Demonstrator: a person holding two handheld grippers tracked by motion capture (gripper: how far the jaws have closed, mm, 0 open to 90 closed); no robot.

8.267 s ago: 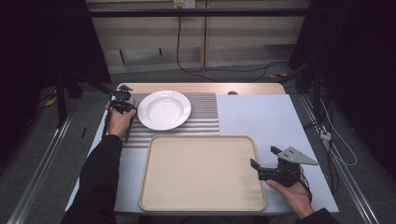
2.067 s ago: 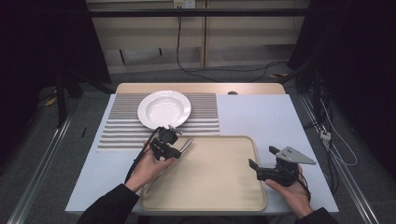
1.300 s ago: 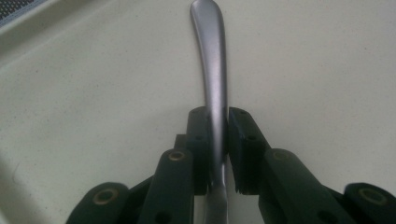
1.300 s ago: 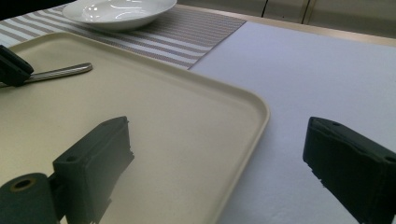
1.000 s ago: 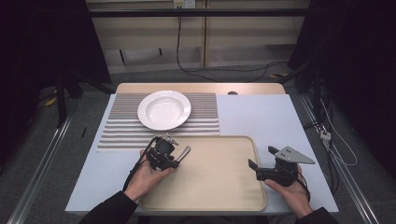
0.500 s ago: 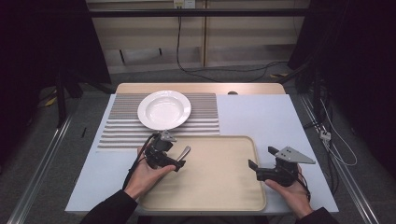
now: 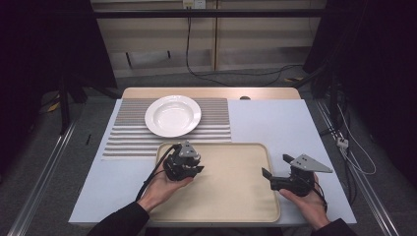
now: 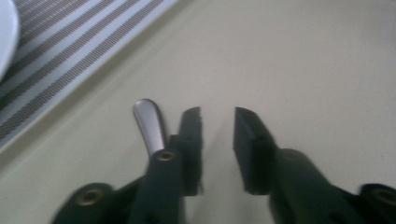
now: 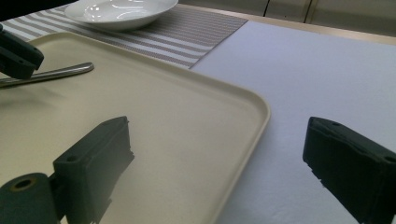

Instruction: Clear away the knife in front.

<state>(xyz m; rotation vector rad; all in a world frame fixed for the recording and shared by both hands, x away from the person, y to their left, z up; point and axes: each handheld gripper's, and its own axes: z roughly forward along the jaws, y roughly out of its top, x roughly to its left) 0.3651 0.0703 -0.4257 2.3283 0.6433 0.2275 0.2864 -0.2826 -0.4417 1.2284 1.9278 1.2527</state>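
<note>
The left gripper (image 8: 217, 135) is hovering low over the tray (image 7: 236, 196), jaws narrowly parted and gripping nothing. A metal handle (image 8: 149, 122), probably cutlery, is lying on the tray just outside one jaw, its long axis running roughly along the jaws, rounded end pointing forward. The right gripper (image 9: 219, 158) is waiting wide open and empty at the tray's right edge

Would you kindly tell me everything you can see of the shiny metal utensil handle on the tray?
The slim, polished silver metal utensil handle has a rounded, slightly flared tip. It lies nearly flat over the beige plastic tray, near its far left corner, tip pointing toward the striped placemat. Its other end is hidden behind the left gripper, so what kind of utensil it is cannot be told. It sits beside that gripper's parted jaws, not between them.
</note>
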